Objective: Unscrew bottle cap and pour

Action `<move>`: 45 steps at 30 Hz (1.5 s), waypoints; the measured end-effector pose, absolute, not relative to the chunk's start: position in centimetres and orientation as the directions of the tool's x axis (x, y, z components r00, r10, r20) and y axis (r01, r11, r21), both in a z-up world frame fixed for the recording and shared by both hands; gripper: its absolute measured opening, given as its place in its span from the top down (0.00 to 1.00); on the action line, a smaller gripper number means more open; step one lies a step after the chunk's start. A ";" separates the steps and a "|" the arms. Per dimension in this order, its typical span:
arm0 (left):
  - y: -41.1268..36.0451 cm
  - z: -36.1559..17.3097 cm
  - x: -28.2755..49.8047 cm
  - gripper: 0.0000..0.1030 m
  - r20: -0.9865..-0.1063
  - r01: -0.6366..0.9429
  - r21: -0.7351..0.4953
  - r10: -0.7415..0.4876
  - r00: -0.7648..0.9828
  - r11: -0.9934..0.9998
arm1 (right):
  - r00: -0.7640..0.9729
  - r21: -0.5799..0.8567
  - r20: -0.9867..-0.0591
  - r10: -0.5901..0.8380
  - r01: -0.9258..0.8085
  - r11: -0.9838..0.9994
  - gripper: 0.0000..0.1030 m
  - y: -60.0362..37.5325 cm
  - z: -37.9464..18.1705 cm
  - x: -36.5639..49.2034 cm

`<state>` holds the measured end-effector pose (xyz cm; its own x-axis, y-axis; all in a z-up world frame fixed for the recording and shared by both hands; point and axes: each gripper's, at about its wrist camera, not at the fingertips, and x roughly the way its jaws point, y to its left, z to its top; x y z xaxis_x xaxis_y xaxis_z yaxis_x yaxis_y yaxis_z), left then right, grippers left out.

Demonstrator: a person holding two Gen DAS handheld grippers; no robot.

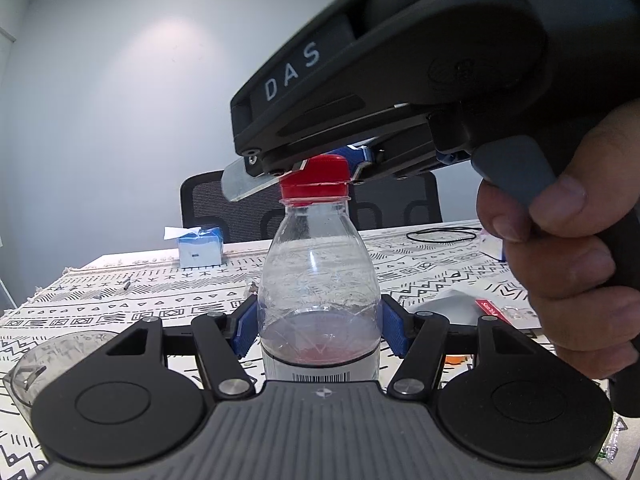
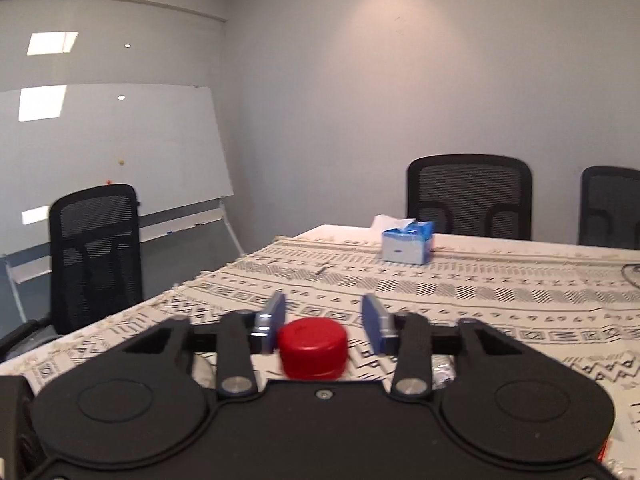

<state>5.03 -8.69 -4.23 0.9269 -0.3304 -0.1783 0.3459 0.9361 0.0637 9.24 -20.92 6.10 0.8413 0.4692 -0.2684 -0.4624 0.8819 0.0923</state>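
The left tool (image 1: pixel 318 330) is clamping the clear bottle (image 1: pixel 318 280) by its body, blue pads pressing in on both flanks just above the label, and that is keeping the bottle upright and braced against any twisting from above. A shallow pool of reddish liquid is sitting low inside, so there is little weight to fight. Directly over the left tool, the right tool (image 2: pixel 323 322) is coming in across the red cap (image 1: pixel 314 180), a bare hand (image 1: pixel 560 264) working its trigger. From the right wrist camera the cap (image 2: pixel 313 346) is sitting between the two blue fingers (image 2: pixel 376 324), nearer the left one, with a clear gap showing on the right, so those jaws are standing apart and not yet biting. That looks like the lining-up stage of the unscrewing: centre the cap, then close and turn. A lopsided close could be the risk here, skidding off the ribbed edge. Off to the left tool's lower left, a clear cup (image 1: pixel 44 364) is waiting on the patterned bench (image 1: pixel 120 300), likely the pour target, and a blue tissue box (image 1: pixel 200 248) is standing well beyond.
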 end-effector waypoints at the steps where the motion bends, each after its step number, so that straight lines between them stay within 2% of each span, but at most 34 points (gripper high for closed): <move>1: -8.7 -4.2 5.0 0.43 -0.180 0.345 0.062 -0.330 0.927 0.936 | 0.841 0.094 -0.269 0.470 -0.463 0.881 0.67 -20.8 6.1 9.3; 20: -8.7 -4.2 5.4 0.43 -0.180 0.366 0.063 -0.350 0.919 0.929 | 0.746 0.092 -0.258 0.614 -0.614 0.784 0.67 -22.4 6.0 10.3; 26: -8.6 -4.3 5.6 0.43 -0.181 0.364 0.049 -0.350 0.919 0.930 | 0.715 0.045 -0.254 0.651 -0.664 0.746 0.67 -22.4 5.9 10.4; 37: -8.9 -4.3 5.2 0.43 -0.181 0.367 0.062 -0.351 0.919 0.928 | 0.522 0.049 -0.164 0.837 -0.843 0.535 0.67 -25.4 4.3 12.4; 43: -8.0 -4.3 5.0 0.43 -0.179 0.379 0.062 -0.363 0.914 0.923 | 0.523 0.036 -0.167 0.836 -0.844 0.535 0.67 -25.5 4.4 12.3; 45: -8.0 -4.3 5.0 0.43 -0.178 0.378 0.063 -0.362 0.915 0.924 | 0.549 0.039 -0.184 0.816 -0.825 0.564 0.57 -25.3 4.8 12.2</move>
<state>5.03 -8.02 -4.33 0.9149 -0.3621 -0.1785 0.3778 0.9237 0.0628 12.18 -25.28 4.76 0.5487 0.8156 -0.1837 -0.8249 0.5639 0.0390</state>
